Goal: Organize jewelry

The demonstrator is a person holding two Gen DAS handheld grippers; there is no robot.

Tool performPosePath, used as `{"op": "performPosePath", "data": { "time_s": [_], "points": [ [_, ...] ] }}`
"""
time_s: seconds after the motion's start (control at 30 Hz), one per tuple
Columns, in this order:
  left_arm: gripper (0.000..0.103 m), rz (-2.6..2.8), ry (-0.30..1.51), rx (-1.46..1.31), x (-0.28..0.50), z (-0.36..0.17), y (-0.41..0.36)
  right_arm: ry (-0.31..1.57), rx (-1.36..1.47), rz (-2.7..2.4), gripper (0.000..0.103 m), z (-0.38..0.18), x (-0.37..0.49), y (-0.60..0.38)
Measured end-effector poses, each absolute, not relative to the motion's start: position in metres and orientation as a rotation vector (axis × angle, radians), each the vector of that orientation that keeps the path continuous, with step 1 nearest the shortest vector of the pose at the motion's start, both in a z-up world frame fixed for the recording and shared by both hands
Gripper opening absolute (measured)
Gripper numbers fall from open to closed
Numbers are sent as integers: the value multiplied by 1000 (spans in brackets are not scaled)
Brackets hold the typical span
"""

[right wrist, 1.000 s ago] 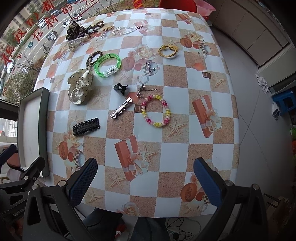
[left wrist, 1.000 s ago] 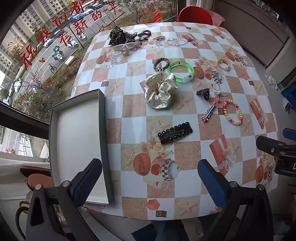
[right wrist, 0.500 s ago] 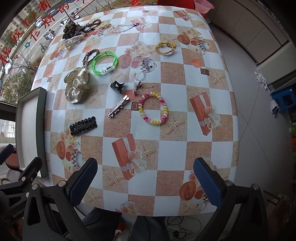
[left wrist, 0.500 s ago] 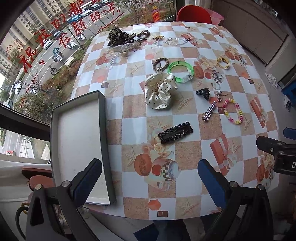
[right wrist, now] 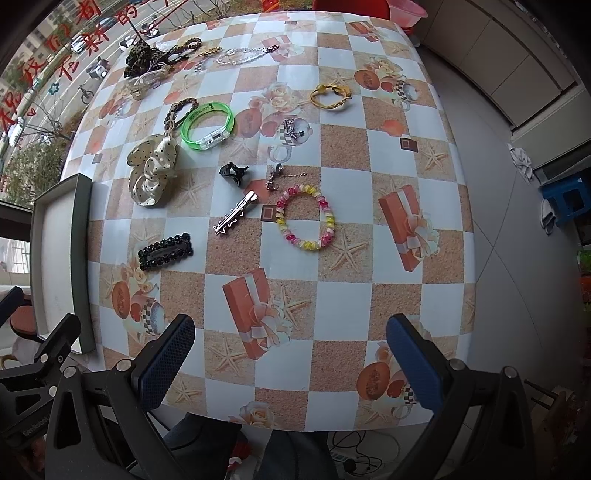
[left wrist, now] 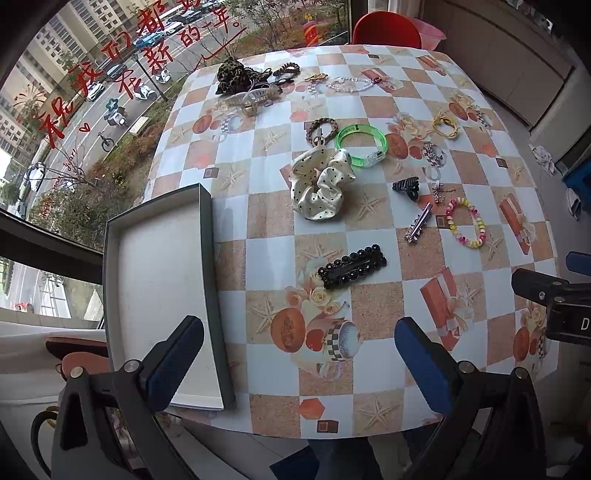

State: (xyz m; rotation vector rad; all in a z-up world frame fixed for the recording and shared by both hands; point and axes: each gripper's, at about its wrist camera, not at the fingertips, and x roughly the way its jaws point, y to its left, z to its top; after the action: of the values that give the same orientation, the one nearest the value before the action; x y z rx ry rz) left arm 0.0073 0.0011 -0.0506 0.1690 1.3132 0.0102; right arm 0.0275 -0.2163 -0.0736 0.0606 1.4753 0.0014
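Jewelry lies scattered on a checked tablecloth. A black beaded hair clip [left wrist: 352, 266] [right wrist: 166, 251] is nearest, with a silver clip [right wrist: 236, 213], a pink-yellow bead bracelet [right wrist: 306, 217], a spotted cream scrunchie [left wrist: 320, 183] and a green bangle [right wrist: 207, 126] farther out. A grey box [left wrist: 207, 266] with a white floor sits at the table's left edge with nothing in it. My left gripper [left wrist: 299, 354] hovers open above the near edge, between box and black clip. My right gripper [right wrist: 291, 354] hangs open over the near right part, holding nothing.
At the far end lie a leopard scrunchie [left wrist: 232, 75], a clear chain [right wrist: 243, 55] and a yellow tie [right wrist: 330, 96]. A red chair [left wrist: 386, 33] stands behind the table. A window runs along the left. The tiled floor and a blue stool [right wrist: 565, 199] are on the right.
Both grippers have drifted slightly forward and lower toward the table; the objects look a little nearer. Nothing on the table has moved, and both grippers stay open.
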Motion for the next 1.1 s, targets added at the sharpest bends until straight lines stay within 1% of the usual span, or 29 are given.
{"op": "performPosePath", "data": {
  "time_s": [1.1],
  "points": [
    [103, 20, 1322, 169, 8, -51, 6, 1482, 58, -6, 103, -73, 28, -215]
  ]
}}
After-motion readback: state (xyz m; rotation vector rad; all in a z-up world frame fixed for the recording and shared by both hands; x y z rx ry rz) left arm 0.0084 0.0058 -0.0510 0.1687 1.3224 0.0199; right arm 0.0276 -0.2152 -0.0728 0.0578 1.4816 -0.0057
